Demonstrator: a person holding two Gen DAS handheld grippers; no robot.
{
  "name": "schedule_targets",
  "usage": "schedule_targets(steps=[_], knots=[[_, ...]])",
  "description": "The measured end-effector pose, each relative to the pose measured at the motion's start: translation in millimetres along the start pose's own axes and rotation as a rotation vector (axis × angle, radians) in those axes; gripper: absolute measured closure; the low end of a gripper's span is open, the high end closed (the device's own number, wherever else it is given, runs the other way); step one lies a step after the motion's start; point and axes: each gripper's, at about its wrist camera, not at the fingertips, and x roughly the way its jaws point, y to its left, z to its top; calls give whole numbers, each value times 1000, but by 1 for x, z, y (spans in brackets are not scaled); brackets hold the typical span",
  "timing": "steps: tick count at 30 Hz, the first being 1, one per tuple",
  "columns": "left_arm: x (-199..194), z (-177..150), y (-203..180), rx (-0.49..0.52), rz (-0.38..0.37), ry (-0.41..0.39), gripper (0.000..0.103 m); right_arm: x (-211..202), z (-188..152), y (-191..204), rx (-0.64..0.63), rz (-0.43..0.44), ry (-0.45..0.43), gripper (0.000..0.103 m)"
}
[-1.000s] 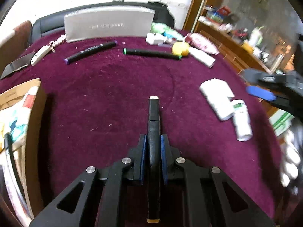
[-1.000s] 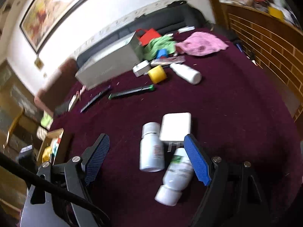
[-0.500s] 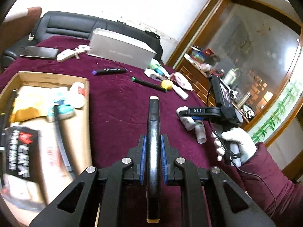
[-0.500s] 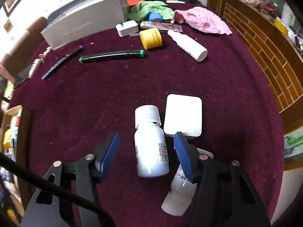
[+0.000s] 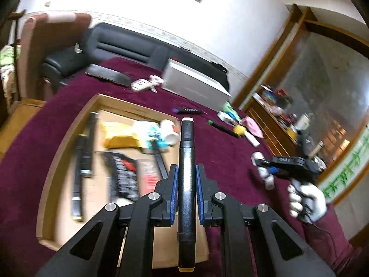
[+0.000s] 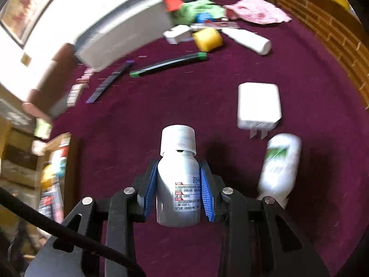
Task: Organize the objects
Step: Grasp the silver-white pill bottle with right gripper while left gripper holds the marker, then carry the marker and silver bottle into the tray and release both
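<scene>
In the left wrist view, the cardboard box (image 5: 69,143) lies on the dark red tablecloth (image 5: 34,143), on the left side. Inside it there are black markers, a yellow packet and some other packets, all blurred. The left gripper (image 5: 186,182) is clamped tight on a black marker (image 5: 186,173). The marker runs straight between the blue pads (image 5: 174,191), its white-capped end pointing forward over the near right part of the box and its yellow end toward the camera. More to the right, two other markers and small items lie on the cloth near a grey box (image 5: 196,85). At the far right, a gloved hand (image 5: 306,198) holds the right gripper (image 5: 267,166) low over some white bottles.

In the right wrist view, the box edge is at the far left. In the middle, the right gripper's jaws have just been closing, and the blue pads now press on both sides of a white bottle (image 6: 178,184). Its ribbed cap points forward, away from the camera. To the right of it, a white charger (image 6: 259,106) lies on the cloth, and a second white bottle (image 6: 279,166) with a green label lies just beside the right finger.
</scene>
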Motion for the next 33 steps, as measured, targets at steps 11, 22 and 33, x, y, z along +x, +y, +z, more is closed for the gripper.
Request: schedule_targets(steps=[11, 22, 33], knots=[[-17, -10, 44, -54, 150, 13, 91, -10, -58, 112, -125, 353, 85, 70], [15, -11, 79, -56, 226, 82, 91, 35, -87, 197, -248, 389, 194, 70], [46, -8, 83, 21, 282, 161, 91, 66, -92, 230, -312, 328, 239, 70]])
